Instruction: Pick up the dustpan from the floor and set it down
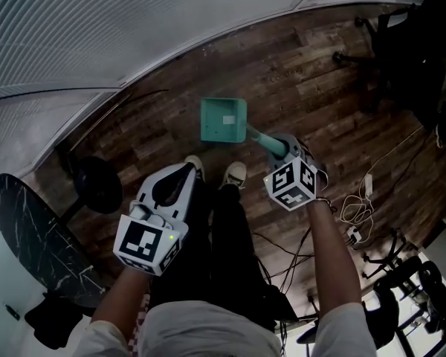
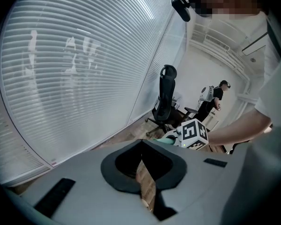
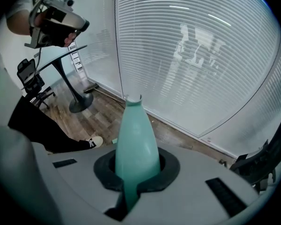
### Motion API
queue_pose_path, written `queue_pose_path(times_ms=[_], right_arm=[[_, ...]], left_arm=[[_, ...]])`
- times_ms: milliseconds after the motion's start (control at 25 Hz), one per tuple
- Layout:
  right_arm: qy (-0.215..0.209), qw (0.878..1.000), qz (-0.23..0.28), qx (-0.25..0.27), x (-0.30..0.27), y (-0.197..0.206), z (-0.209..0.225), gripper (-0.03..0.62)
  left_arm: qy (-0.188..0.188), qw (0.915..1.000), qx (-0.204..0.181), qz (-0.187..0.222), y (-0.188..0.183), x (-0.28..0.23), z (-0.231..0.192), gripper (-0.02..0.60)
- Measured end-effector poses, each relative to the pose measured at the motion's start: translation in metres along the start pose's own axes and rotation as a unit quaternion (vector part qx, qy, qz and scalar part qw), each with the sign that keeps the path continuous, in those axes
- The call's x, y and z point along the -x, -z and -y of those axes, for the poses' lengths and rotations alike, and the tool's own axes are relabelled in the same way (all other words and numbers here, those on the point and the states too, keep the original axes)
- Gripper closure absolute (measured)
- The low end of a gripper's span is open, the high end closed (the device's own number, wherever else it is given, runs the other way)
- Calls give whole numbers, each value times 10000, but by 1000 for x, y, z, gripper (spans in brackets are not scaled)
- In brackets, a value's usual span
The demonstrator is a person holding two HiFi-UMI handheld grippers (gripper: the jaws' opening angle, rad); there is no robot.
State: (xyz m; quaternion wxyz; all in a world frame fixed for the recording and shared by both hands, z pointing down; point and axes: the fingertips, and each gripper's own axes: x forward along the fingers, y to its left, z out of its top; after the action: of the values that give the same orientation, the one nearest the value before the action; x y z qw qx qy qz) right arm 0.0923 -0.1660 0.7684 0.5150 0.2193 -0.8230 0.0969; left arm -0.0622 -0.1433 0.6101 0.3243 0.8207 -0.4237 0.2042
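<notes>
A teal dustpan (image 1: 223, 120) with a long teal handle (image 1: 262, 138) is over the wood floor just beyond the person's shoes (image 1: 236, 173). Whether its pan touches the floor I cannot tell. My right gripper (image 1: 282, 149) is shut on the handle. In the right gripper view the handle (image 3: 136, 144) runs straight out between the jaws toward the blinds. My left gripper (image 1: 187, 171) hangs at the left, apart from the dustpan, with its jaws together and nothing between them. Only a thin strip of floor (image 2: 146, 182) shows between them in the left gripper view.
A wall of white blinds (image 1: 97, 28) curves along the far side. A dark table top (image 1: 30, 229) and its round black foot (image 1: 97, 184) stand at the left. An office chair (image 1: 386, 50) is at the back right and cables (image 1: 357, 207) trail at the right. Another person (image 2: 215, 97) stands far off.
</notes>
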Motion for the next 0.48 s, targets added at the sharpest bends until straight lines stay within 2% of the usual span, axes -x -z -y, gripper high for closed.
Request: queue_pose_path(times_ms=[480], right_arm=[[267, 9987, 269, -355, 100, -12, -25, 569]], left_arm=[[-13, 9998, -170, 78, -11, 53, 32, 558]])
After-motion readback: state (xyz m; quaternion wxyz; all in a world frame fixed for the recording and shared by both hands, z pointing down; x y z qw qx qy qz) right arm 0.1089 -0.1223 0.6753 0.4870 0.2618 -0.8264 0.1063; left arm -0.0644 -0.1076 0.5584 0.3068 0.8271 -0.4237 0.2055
